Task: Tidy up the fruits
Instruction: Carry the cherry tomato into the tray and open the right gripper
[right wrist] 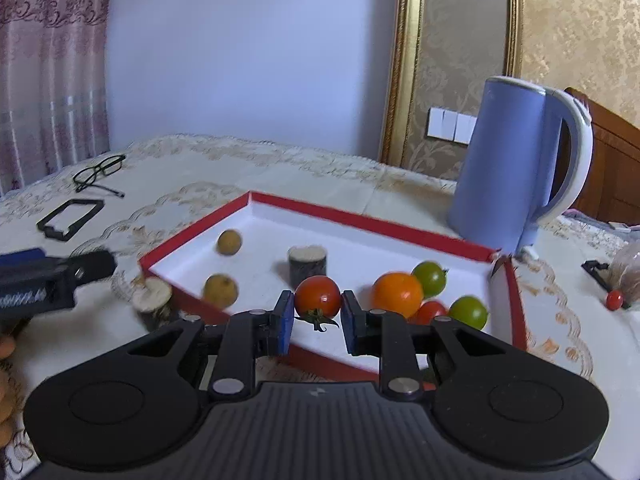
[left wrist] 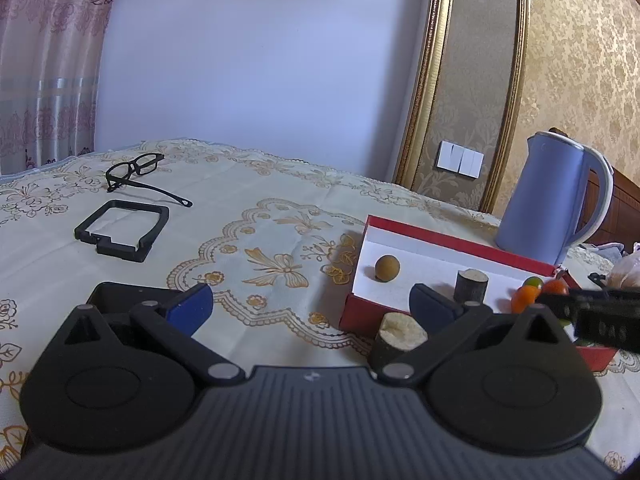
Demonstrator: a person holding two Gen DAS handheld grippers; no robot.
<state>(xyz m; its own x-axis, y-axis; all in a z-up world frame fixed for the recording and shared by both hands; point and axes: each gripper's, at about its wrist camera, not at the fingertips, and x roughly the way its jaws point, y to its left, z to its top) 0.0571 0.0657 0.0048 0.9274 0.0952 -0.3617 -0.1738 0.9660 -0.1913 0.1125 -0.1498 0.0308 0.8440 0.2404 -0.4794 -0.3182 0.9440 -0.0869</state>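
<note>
My right gripper (right wrist: 316, 305) is shut on a red tomato (right wrist: 318, 296), held a little above the floor of the red box (right wrist: 360, 213). The box also holds an orange tomato (right wrist: 397, 294), two green ones (right wrist: 430, 278), a small red one (right wrist: 430, 311), a longan (right wrist: 229, 242) and a cane stub (right wrist: 307, 266). A second longan (right wrist: 220, 290) sits at the near wall; which side I cannot tell. My left gripper (left wrist: 312, 300) stands wide open and empty over the cloth, left of the box (left wrist: 440, 240), with another cane stub (left wrist: 400, 336) by its right finger.
A blue kettle (right wrist: 508, 160) stands behind the box's right corner. Glasses (right wrist: 100, 172) and a black frame (right wrist: 70, 218) lie far left on the tablecloth. A small red tomato (right wrist: 615, 299) and a plastic bag (right wrist: 628, 272) lie at the right edge.
</note>
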